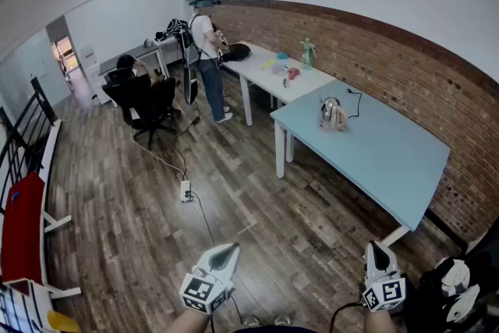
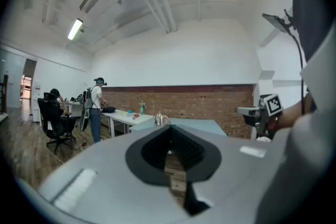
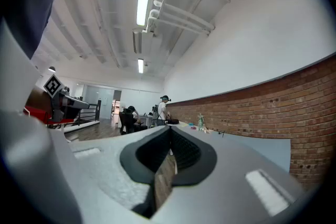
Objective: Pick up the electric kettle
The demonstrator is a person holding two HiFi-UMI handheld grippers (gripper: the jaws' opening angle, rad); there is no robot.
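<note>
The electric kettle [image 1: 330,111], shiny metal, stands on the far part of a light blue table [image 1: 390,152] by the brick wall, its cord trailing behind it. In the left gripper view the kettle [image 2: 159,119] shows small, just above my jaws. Both grippers are far from it, low over the wooden floor near my body. My left gripper [image 1: 228,251] is shut with nothing in it, its jaws [image 2: 169,135] closed together. My right gripper [image 1: 375,249] is also shut and empty, as its own view [image 3: 169,137] shows.
A white table [image 1: 265,70] with a spray bottle [image 1: 307,53] and small items adjoins the blue one. A person [image 1: 207,51] stands at its far end; another sits in a black office chair [image 1: 144,101]. A power strip [image 1: 186,191] with cables lies on the floor. A red bench [image 1: 23,226] stands left.
</note>
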